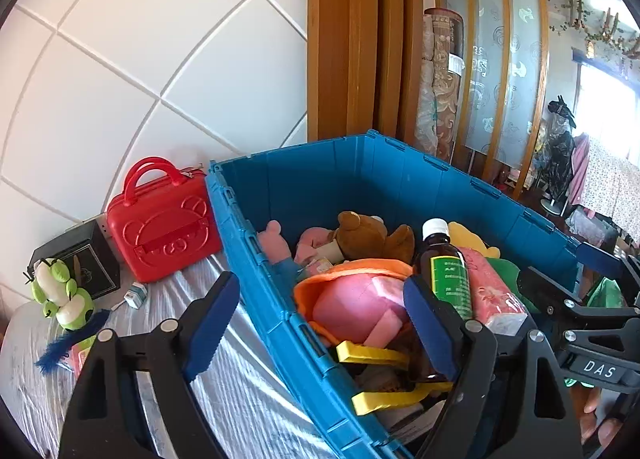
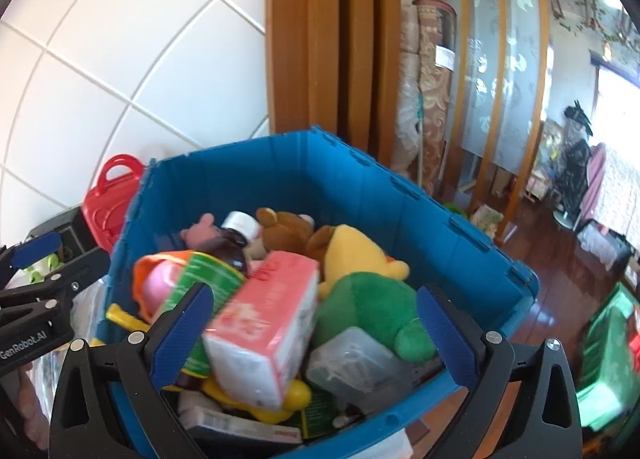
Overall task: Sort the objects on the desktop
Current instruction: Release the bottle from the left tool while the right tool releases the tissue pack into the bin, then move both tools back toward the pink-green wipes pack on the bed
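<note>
Most items are already inside the blue crate (image 1: 280, 187), which stands on the plastic-covered surface (image 1: 240, 391) against the tiled wall.

Contents, as seen:
- brown teddy bear (image 1: 368, 233), far middle
- pink plush (image 1: 276, 243), far left corner
- yellow plush (image 2: 360, 255) and green plush (image 2: 372, 307), right side
- brown medicine bottle with white cap (image 1: 440, 259), lying on the pile
- pink tissue pack (image 2: 264, 331), near middle, atop the heap
- pink toy with an orange rim (image 1: 352, 299), left side
- clear plastic box (image 2: 356, 359), near right
- yellow plastic pieces (image 1: 372, 357) and flat cartons at the near wall; exact kind is hard to tell

Outstanding, left of the crate on the surface:
- red bear-embossed case (image 1: 164, 227), upright by the wall
- black box (image 1: 80, 255), left of the case
- green-and-white plush (image 1: 60, 295), near left
- small white-and-teal carton (image 1: 136, 295)
- blue brush (image 1: 76, 339), near left edge

Left gripper (image 1: 320, 335): jaws spread, straddling the crate's left wall, nothing pinched.
Right gripper (image 2: 316, 335): jaws spread wide over the crate's near end, with the tissue pack and clear box in the gap but not clamped.

Status: judged well advanced, about five pieces remaining outside the crate.
</note>
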{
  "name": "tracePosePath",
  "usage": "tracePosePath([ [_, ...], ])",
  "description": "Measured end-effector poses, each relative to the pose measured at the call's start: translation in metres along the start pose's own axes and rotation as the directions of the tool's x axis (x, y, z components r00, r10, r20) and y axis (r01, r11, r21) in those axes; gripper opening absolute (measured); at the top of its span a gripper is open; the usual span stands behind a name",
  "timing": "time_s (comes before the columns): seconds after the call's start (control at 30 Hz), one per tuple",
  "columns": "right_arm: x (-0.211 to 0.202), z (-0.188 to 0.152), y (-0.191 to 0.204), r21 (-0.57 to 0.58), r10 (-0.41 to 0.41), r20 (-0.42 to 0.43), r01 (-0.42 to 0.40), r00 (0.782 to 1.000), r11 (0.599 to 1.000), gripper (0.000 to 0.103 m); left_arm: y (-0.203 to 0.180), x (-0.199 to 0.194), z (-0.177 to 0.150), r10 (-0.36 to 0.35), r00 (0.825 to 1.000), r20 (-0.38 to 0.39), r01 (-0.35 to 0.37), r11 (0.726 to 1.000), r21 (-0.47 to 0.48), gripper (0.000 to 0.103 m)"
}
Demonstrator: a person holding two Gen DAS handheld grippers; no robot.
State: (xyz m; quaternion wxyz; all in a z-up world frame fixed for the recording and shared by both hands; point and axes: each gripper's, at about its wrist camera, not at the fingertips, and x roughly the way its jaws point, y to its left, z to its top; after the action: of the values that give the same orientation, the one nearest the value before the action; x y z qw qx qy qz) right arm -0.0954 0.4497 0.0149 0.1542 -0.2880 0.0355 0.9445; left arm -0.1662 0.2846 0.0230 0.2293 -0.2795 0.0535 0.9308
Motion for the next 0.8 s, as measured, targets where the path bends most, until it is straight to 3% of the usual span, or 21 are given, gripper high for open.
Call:
tracePosePath([
  [0.2,-0.019,0.003,0.047,-0.054,0.043,0.028,-0.041,0.999,0.998,0.103,0.052,-0.027,-0.014,0.066,0.998,0.009,-0.066,0.996,-0.056,0.084],
  [0.43,-0.035,0.007,0.119,-0.123,0.146,0.047,-0.139,0.988,0.983,0.103,0.127,-0.056,-0.038,0.158,0.987,-0.001,-0.157,0.979,-0.127,0.084],
  [0.8,-0.023,0.001,0.241,-0.221,0.293,-0.008,-0.288,0.956,0.932,0.103,0.255,-0.079,-0.093,0.299,0.951,-0.085,-0.311,0.918,-0.245,0.084],
])
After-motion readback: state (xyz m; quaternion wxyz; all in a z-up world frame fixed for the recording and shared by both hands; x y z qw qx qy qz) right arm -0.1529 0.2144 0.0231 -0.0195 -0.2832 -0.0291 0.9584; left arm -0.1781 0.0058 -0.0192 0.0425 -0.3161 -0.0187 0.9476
